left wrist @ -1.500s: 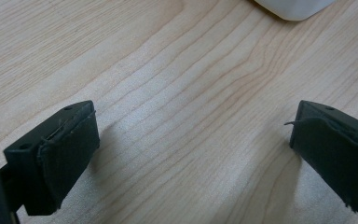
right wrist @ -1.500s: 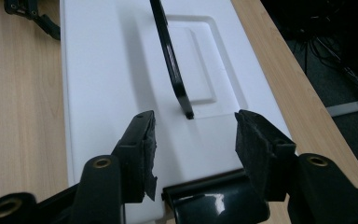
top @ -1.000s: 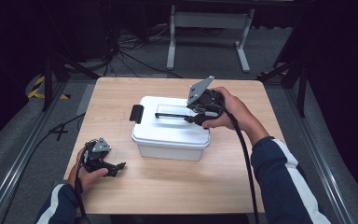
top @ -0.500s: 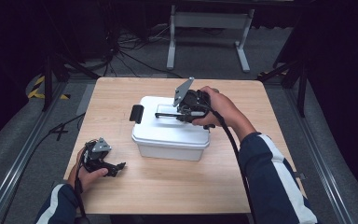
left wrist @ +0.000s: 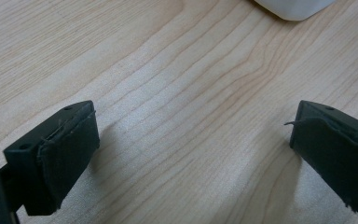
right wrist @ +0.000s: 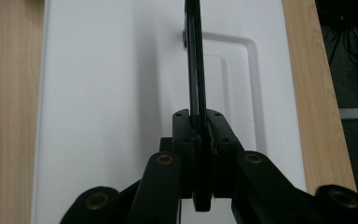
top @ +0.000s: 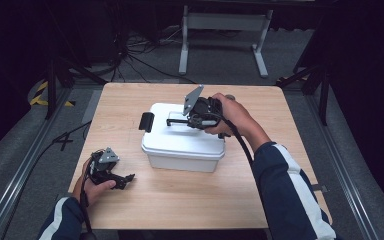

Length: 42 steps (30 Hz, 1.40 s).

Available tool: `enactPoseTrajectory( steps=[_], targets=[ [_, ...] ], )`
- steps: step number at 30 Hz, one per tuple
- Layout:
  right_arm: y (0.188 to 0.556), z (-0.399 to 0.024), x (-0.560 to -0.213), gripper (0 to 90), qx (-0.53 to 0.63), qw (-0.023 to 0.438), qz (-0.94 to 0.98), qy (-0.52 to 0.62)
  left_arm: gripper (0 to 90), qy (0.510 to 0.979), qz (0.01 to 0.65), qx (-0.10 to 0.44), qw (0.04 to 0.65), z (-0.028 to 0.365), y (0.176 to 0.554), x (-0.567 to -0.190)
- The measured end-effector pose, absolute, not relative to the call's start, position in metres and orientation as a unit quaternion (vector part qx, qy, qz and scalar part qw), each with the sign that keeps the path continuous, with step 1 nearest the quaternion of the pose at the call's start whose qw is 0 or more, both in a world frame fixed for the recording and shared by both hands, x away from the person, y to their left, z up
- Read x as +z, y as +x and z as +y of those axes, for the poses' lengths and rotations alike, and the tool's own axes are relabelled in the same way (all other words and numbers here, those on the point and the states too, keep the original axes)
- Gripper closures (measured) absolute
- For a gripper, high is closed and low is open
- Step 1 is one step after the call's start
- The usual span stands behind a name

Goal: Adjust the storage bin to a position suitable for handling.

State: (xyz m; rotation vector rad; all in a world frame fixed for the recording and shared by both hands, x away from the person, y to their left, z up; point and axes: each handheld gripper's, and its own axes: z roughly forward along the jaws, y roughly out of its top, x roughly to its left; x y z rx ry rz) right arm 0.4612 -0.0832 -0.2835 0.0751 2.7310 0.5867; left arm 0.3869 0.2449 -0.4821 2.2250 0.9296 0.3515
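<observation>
Since before, my right tongs moved left and have just been closing on the box handle.
White box stands mid-desk; left tongs rest apart, near it.

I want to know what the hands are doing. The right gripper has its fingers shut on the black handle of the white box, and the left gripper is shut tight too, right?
Not quite. The left gripper is open: the left gripper view shows its fingers wide apart over the bare table. The right gripper is indeed shut on the black handle of the white box.
</observation>
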Motion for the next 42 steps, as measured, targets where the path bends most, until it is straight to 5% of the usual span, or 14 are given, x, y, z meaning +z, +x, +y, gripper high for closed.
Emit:
enactPoseTrajectory(
  steps=[42],
  targets=[
    [0.448, -0.096, -0.253, 84.8, 0.239, 0.208, 0.948, 0.006, 1.7, 0.857, 0.358, 0.136, 0.345, 0.245, 0.387, -0.482]
  ],
)
